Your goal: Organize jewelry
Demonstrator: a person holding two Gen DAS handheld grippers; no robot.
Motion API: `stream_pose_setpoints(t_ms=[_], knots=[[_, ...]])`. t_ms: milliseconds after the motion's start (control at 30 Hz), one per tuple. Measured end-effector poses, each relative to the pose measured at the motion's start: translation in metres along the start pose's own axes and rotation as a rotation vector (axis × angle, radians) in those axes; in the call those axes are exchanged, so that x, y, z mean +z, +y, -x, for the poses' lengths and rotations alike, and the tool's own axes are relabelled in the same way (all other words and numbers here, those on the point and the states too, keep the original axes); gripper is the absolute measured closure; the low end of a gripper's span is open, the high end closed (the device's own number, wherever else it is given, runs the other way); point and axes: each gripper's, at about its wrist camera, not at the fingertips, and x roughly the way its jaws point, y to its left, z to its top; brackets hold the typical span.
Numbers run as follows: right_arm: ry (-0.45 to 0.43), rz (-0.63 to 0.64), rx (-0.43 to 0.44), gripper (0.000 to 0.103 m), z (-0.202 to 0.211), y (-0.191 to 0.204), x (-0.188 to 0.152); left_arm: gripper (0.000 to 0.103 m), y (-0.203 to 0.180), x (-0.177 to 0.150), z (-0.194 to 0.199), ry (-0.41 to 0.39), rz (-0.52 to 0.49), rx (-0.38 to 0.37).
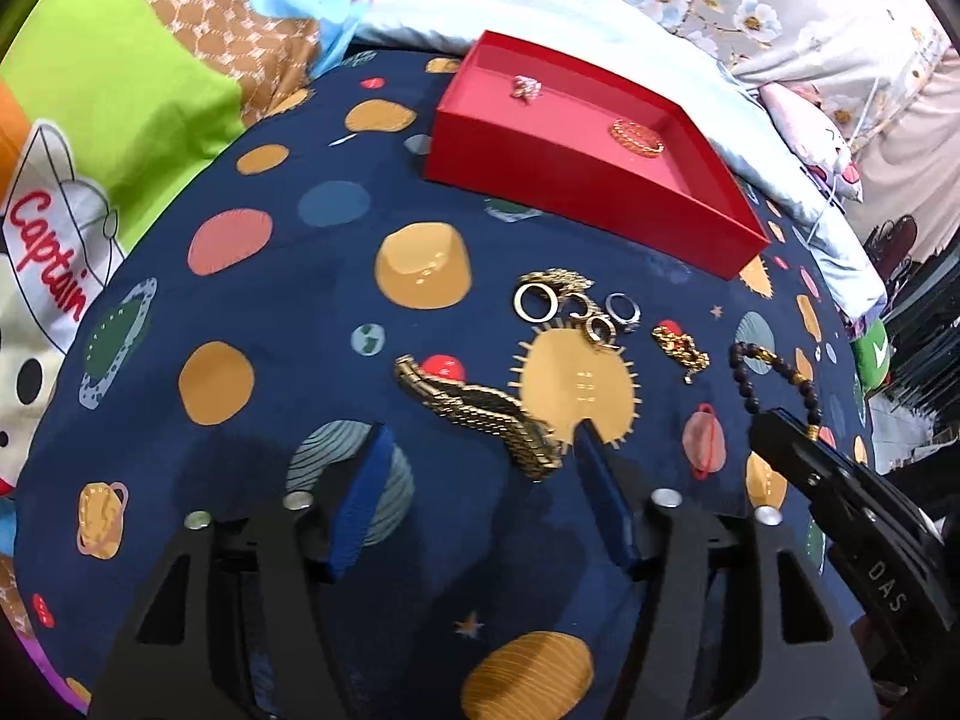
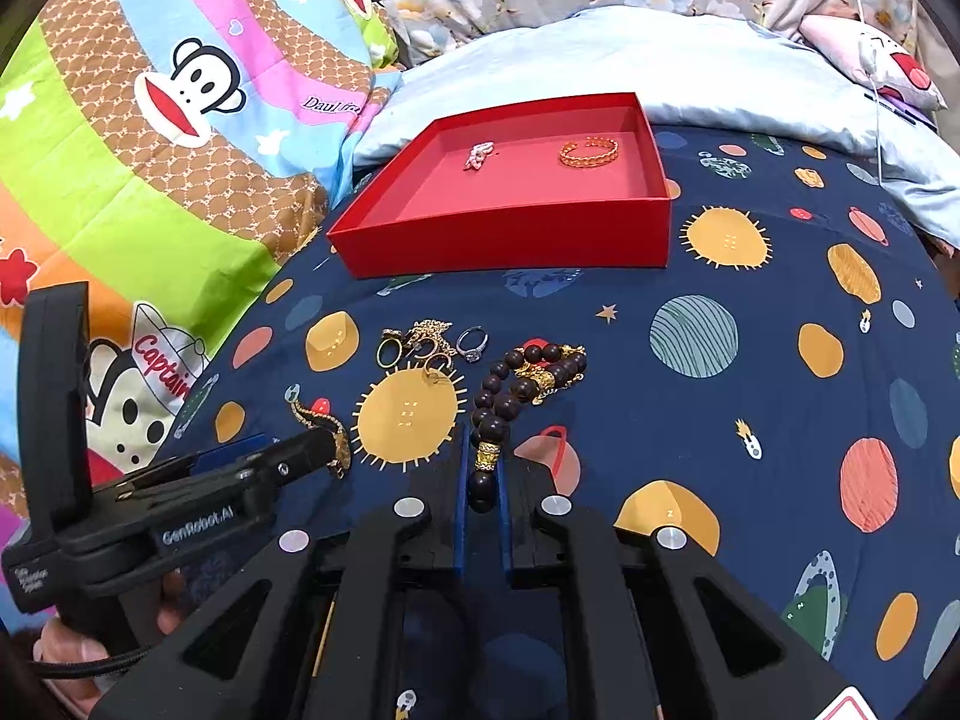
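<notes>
My left gripper [image 1: 480, 444] had its jaws wide, the gold watch band [image 1: 480, 408] lying slantwise between them; right gripper [image 2: 483, 480] clamped the bead bracelet [image 2: 510, 396].

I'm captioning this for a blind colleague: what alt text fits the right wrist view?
The right gripper pinches a dark bead bracelet on a planet-print bedspread. Beyond lie several rings and a red box holding a gold bangle.
</notes>
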Motion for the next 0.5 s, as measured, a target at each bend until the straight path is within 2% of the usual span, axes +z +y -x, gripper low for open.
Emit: stream_pose_setpoints(t_ms=[167, 267, 300, 333, 400, 500], knots=[[0.001, -0.002, 0.001, 0.096, 0.000, -0.002, 0.000, 0.042, -0.013, -0.002, -0.010, 0.023, -0.027, 0.003], [0.004, -0.003, -0.001, 0.096, 0.000, -0.003, 0.000, 0.054, -0.020, -0.004, -0.016, 0.023, -0.050, 0.027], [0.004, -0.004, -0.001, 0.096, 0.000, -0.004, 0.000, 0.065, -0.022, -0.003, -0.017, 0.028, -0.061, 0.021], [0.004, -0.005, -0.002, 0.096, 0.000, -0.004, 0.000, 0.071, -0.022, -0.003, -0.017, 0.031, -0.061, 0.018], [0.004, -0.005, -0.002, 0.096, 0.000, -0.005, -0.001, 0.092, -0.021, -0.002, -0.018, 0.038, -0.056, 0.005], [0.005, -0.005, -0.001, 0.096, 0.000, -0.005, -0.001, 0.095, -0.019, 0.000, -0.017, 0.044, -0.051, -0.015]])
